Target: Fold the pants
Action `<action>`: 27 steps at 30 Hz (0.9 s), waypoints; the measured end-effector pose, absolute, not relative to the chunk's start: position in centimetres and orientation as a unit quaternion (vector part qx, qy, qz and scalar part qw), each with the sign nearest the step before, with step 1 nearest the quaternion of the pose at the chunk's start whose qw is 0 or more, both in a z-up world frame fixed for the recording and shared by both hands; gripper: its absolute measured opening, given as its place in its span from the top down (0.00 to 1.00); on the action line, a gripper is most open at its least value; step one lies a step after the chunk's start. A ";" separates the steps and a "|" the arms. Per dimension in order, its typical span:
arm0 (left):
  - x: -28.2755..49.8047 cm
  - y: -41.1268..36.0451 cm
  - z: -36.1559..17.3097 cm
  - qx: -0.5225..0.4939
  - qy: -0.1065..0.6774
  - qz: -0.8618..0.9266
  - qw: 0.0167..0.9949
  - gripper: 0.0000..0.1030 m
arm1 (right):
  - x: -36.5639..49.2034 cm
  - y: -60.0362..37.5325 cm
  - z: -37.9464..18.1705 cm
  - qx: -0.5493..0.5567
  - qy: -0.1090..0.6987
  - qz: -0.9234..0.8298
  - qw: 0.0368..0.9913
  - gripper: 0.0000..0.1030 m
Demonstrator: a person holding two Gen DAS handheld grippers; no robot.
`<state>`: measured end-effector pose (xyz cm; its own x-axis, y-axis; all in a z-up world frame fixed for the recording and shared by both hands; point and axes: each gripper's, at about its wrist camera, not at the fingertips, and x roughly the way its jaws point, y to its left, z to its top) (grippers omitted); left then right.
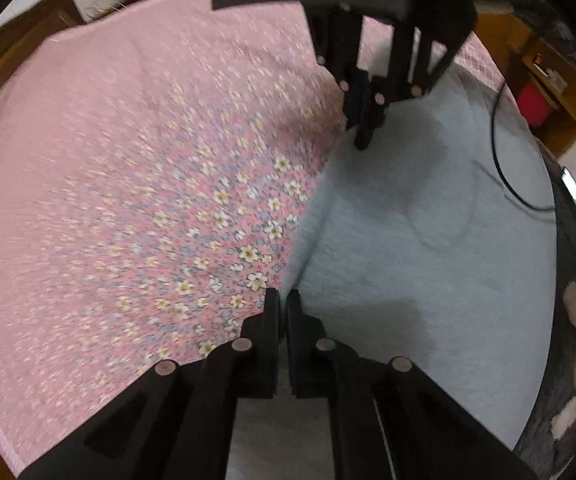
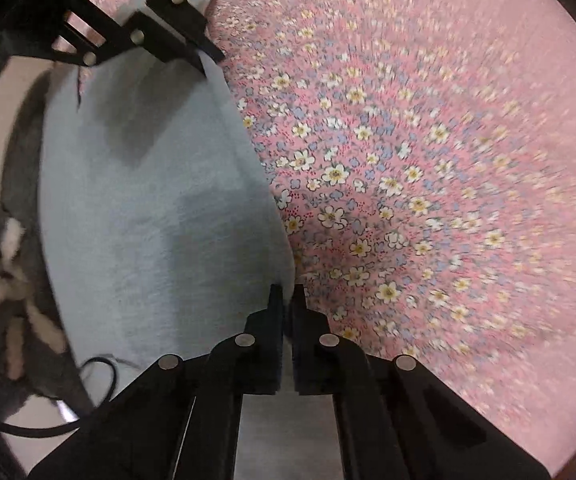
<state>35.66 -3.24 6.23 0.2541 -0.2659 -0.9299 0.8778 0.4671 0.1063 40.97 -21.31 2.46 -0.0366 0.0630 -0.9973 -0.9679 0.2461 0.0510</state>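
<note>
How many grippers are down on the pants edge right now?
2. The left gripper is shut at the light blue pants edge beside the floral sheet; the right gripper is shut further along that same edge.

Both my wrist cameras look steeply down, close over the bed (image 1: 128,160). Each catches the other tool, and both share the pale pants' (image 1: 428,220) edge against the floral sheet.
</note>
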 end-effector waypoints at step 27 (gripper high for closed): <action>3.7 -6.1 8.0 0.434 0.300 -0.200 0.826 0.98 | 4.0 -22.5 4.2 -0.669 0.172 0.285 0.664 0.97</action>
<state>3.66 -6.06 7.99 0.7407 -0.0699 -0.6681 0.5896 0.5445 0.5966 4.03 -22.49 4.22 0.7782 0.1495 -0.6099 -0.6089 -0.0583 -0.7911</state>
